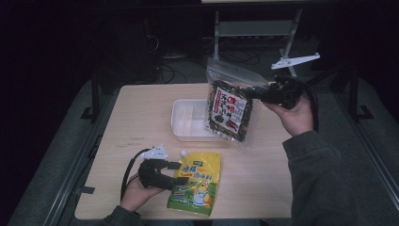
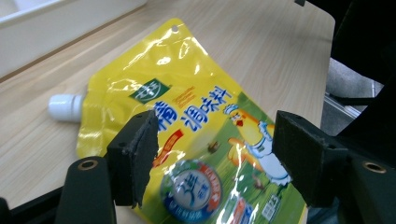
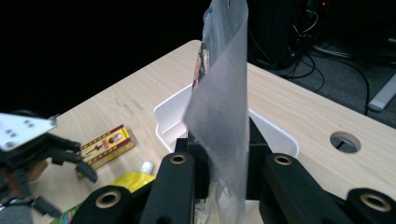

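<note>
High view: right gripper clamped on snack bag (left gripper agape over yellow pouch).

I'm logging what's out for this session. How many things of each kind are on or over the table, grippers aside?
Pouches: 2, the yellow pouch and the clear bag
Trays: 1, the white tray
Small boxes: 1, the red-and-yellow box
Total: 4
</note>
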A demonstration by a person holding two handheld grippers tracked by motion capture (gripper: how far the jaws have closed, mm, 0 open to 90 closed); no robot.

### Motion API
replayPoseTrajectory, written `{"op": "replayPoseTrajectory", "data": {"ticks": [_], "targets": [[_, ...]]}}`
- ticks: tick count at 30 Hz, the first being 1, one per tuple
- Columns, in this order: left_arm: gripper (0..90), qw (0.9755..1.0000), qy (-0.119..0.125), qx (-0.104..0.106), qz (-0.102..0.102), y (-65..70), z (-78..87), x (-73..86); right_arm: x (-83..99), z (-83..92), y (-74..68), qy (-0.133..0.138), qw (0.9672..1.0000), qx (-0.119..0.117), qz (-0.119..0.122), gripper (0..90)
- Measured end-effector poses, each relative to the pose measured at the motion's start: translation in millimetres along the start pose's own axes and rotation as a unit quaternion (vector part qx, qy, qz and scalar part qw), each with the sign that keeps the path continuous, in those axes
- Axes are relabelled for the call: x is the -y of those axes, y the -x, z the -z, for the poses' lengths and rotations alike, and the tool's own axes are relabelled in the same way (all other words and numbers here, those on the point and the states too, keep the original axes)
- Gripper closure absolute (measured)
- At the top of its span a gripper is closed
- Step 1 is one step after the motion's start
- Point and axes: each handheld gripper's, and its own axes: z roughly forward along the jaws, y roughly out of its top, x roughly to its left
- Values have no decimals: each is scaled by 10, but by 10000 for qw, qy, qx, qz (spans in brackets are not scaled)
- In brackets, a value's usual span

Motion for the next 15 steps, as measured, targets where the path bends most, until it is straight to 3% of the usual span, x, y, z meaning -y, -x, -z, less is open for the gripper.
{"op": "replayPoseTrajectory", "data": {"ticks": [8,15], "targets": [[292,9999,61,21,77,-53,25,29,-193,-319,5,-29,9998,168,101,785],[287,9999,73,6,83,-65,45,38,-296,-589,57,-62,9985,499,218,785]]}}
